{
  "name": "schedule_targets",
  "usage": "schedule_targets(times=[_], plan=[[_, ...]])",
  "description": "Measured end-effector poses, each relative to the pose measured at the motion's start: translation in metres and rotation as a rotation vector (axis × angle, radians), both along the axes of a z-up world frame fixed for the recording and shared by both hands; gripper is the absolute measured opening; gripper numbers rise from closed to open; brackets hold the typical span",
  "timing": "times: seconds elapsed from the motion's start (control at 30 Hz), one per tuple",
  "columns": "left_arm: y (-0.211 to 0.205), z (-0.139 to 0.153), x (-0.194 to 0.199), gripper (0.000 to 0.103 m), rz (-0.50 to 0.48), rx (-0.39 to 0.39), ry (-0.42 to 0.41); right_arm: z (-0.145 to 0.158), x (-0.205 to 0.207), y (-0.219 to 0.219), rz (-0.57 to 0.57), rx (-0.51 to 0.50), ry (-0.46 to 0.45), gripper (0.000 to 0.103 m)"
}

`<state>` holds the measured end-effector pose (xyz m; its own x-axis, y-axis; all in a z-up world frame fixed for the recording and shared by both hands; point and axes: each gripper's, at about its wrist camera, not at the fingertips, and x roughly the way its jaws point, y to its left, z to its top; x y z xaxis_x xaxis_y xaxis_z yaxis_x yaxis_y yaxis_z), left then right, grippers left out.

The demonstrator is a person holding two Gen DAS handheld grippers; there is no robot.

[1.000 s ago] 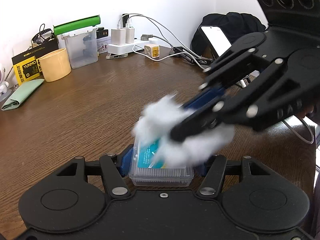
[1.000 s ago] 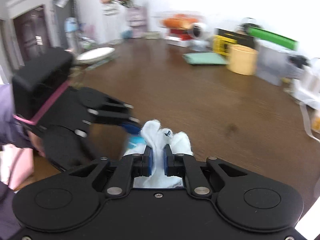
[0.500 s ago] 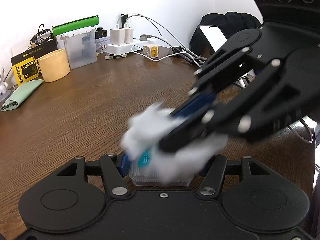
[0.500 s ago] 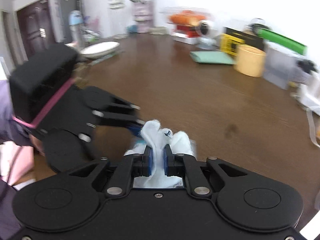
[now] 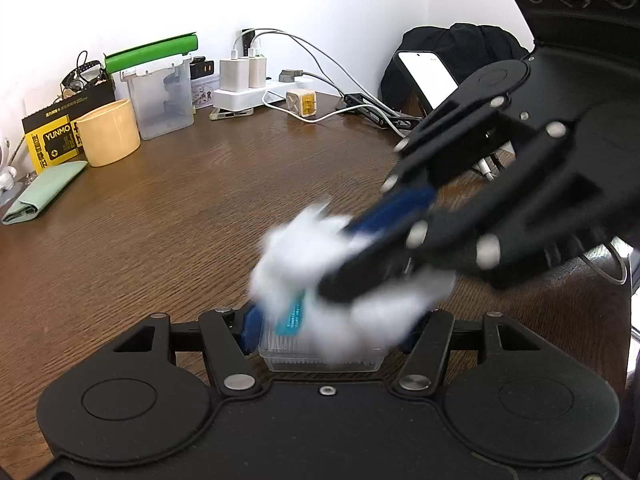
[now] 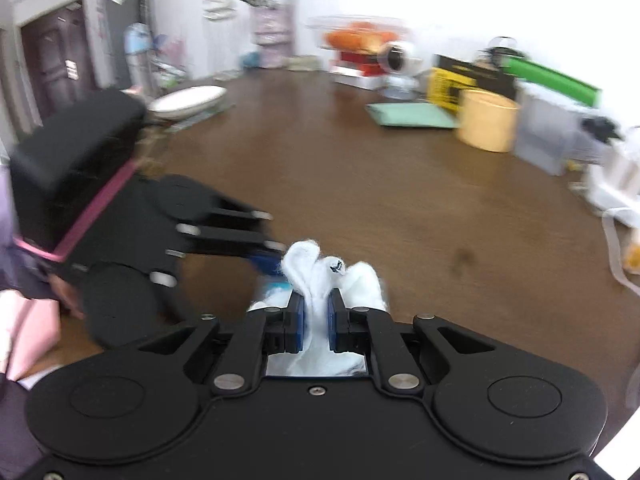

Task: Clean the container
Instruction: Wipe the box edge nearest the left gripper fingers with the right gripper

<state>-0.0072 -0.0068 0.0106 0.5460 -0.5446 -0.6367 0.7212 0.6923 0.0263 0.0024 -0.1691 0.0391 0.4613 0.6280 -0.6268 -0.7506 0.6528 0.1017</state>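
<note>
A small clear plastic container (image 5: 320, 354) with a teal label sits on the brown table, held between the blue pads of my left gripper (image 5: 326, 330). My right gripper (image 6: 316, 314) is shut on a bunched white cloth (image 6: 328, 276). In the left wrist view the right gripper (image 5: 360, 256) comes in from the right and presses the cloth (image 5: 316, 264) onto the container's top, hiding most of the lid. In the right wrist view the left gripper's fingers (image 6: 236, 236) show at the left, and a sliver of the container (image 6: 272, 290) shows beside the cloth.
At the back stand a yellow cup (image 5: 108, 138), a clear box with a green lid (image 5: 160, 96), a yellow-black carton (image 5: 52, 142), a green folded cloth (image 5: 40, 192), chargers on a power strip (image 5: 248, 88) and a phone (image 5: 428, 72). A white plate (image 6: 188, 98) lies far left.
The right gripper and cloth slid left across the container's top, then back toward the right. The left gripper and container stayed put.
</note>
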Motion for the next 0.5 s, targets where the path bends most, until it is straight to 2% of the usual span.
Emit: schedule_targets(times=[0.17, 0.3, 0.43, 0.5], plan=[[-0.001, 0.0, -0.001, 0.06, 0.003, 0.006, -0.005, -0.002, 0.011, 0.012, -0.039, -0.017, -0.071, 0.012], [-0.011, 0.003, -0.003, 0.058, -0.009, 0.073, -0.08, -0.002, 0.018, -0.007, -0.101, -0.063, -0.095, 0.011], [-0.021, 0.004, 0.008, 0.058, -0.042, 0.115, -0.107, -0.001, 0.008, -0.011, -0.041, -0.017, -0.057, 0.011], [-0.025, 0.004, 0.012, 0.058, -0.054, 0.133, -0.127, -0.001, 0.005, -0.005, -0.012, -0.005, -0.066, 0.011]])
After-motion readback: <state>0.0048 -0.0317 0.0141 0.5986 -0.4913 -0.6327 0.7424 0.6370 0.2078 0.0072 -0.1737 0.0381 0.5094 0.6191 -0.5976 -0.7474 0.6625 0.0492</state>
